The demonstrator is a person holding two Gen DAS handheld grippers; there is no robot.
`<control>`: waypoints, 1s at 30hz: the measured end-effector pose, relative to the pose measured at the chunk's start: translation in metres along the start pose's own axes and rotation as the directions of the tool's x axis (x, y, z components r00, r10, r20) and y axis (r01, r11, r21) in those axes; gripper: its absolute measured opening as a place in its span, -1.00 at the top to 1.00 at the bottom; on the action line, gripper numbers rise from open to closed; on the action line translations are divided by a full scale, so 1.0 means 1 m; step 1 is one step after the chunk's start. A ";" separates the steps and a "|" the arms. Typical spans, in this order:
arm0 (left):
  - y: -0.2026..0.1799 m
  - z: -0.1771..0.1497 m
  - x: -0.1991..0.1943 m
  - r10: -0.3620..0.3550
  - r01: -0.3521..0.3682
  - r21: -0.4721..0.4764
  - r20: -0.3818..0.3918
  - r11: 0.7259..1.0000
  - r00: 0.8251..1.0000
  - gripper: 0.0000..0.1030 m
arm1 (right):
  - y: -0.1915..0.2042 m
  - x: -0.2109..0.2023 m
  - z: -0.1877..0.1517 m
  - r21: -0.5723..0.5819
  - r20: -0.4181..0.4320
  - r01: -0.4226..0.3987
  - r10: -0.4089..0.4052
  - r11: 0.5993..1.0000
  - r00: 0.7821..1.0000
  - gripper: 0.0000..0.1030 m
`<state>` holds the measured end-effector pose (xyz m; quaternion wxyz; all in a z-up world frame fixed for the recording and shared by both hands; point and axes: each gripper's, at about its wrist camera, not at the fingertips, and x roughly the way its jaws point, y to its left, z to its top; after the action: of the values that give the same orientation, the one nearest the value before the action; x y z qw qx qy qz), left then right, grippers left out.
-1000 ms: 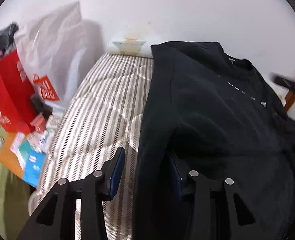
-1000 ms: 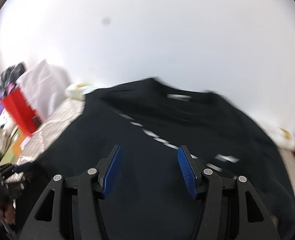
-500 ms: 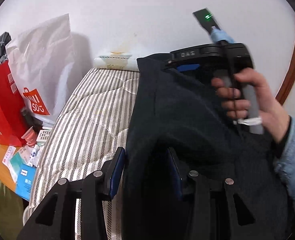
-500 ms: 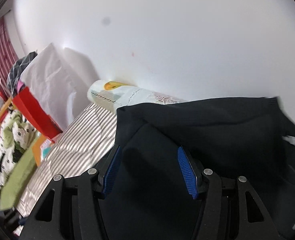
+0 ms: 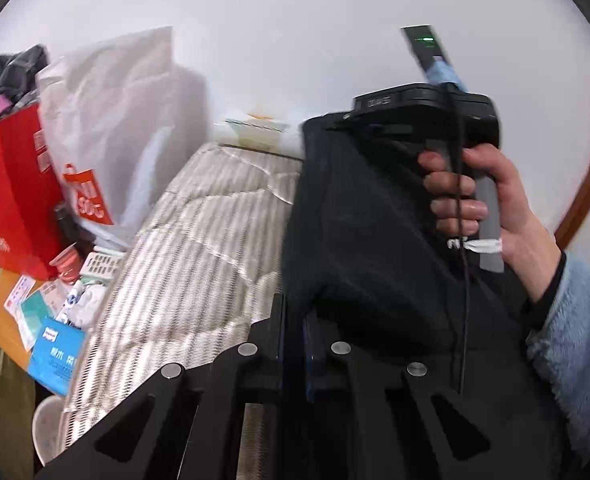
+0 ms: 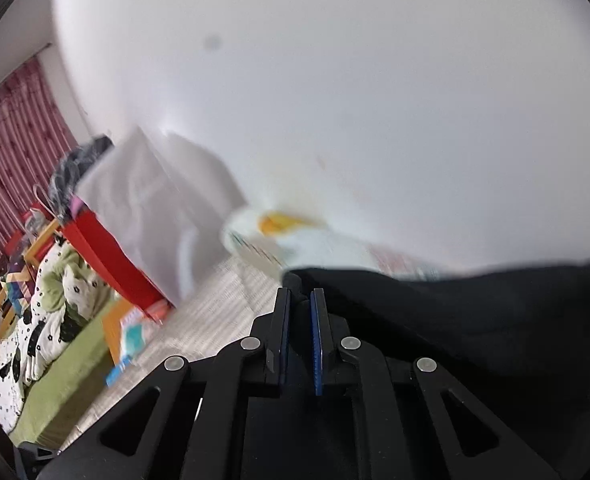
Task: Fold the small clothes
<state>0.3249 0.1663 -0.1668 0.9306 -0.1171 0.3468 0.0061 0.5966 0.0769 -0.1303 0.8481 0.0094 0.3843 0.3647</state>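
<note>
Clamping my left gripper (image 5: pixel 293 320) on the near edge of the black long-sleeved fabric garment (image 5: pixel 359 248), I have its jaws pressed together on the cloth, while my right gripper (image 6: pixel 300 300) is pinched shut on a far corner of the same garment, my right hand (image 5: pixel 491 200) wrapped round its handle. Lifted between the two, the garment hangs over the striped beige quilted bed (image 5: pixel 199 240), with a red paper bag (image 5: pixel 11 196) and a white plastic bag (image 5: pixel 111 120) beyond its left edge against the white wall (image 5: pixel 295 20).
</note>
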 end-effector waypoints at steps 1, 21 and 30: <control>0.005 0.001 -0.001 0.008 -0.008 -0.023 0.000 1.000 1.000 0.87 | 0.004 0.001 0.004 -0.002 0.009 -0.002 0.002 1.000 1.000 0.82; 0.036 0.000 0.012 -0.009 -0.008 -0.171 -0.099 0.985 0.995 0.62 | 0.026 -0.037 -0.011 -0.044 0.019 0.260 -0.260 0.965 0.966 0.12; 0.028 0.002 -0.002 -0.043 0.031 -0.186 -0.062 0.982 0.997 0.19 | -0.047 -0.242 -0.104 0.108 0.029 0.521 -0.526 0.847 0.850 -0.02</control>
<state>0.3218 0.1945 -0.1699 0.9037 -0.2095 0.3729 0.0170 0.4508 -0.1369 -0.0609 0.9246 -0.0442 0.3647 0.1004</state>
